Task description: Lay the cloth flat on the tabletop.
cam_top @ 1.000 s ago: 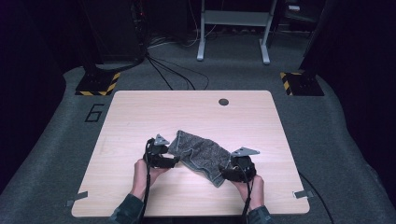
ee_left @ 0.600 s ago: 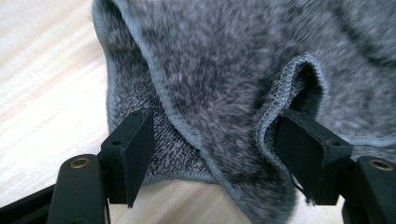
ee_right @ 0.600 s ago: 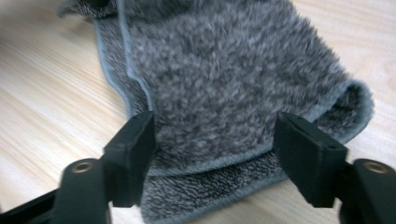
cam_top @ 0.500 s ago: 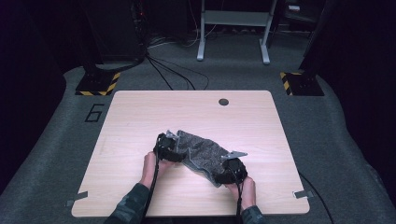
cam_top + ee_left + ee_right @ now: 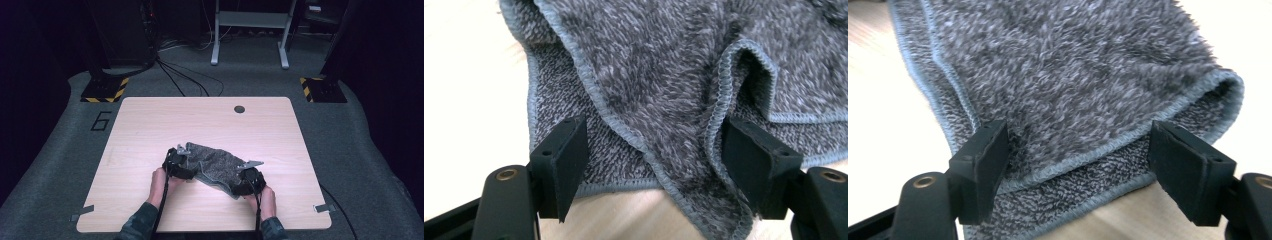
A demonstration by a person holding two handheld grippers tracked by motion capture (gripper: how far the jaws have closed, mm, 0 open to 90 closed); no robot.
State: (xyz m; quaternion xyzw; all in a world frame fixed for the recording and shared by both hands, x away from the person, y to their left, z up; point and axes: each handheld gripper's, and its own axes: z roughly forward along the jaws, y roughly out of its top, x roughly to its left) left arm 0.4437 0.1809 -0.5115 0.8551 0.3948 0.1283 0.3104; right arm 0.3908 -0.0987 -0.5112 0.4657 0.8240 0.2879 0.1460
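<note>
Between both spread claws lies the grey towel (image 5: 217, 167): left claw (image 5: 651, 165) and right claw (image 5: 1078, 167) released, just opened.

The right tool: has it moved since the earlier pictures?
Yes. The right tool has moved toward the table's near edge and slightly left, beside the towel.

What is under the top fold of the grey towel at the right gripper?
Under the top fold of the grey towel lies a second layer of the same towel, its stitched hem showing, on the wooden table. Anything deeper between the layers is covered.
</note>
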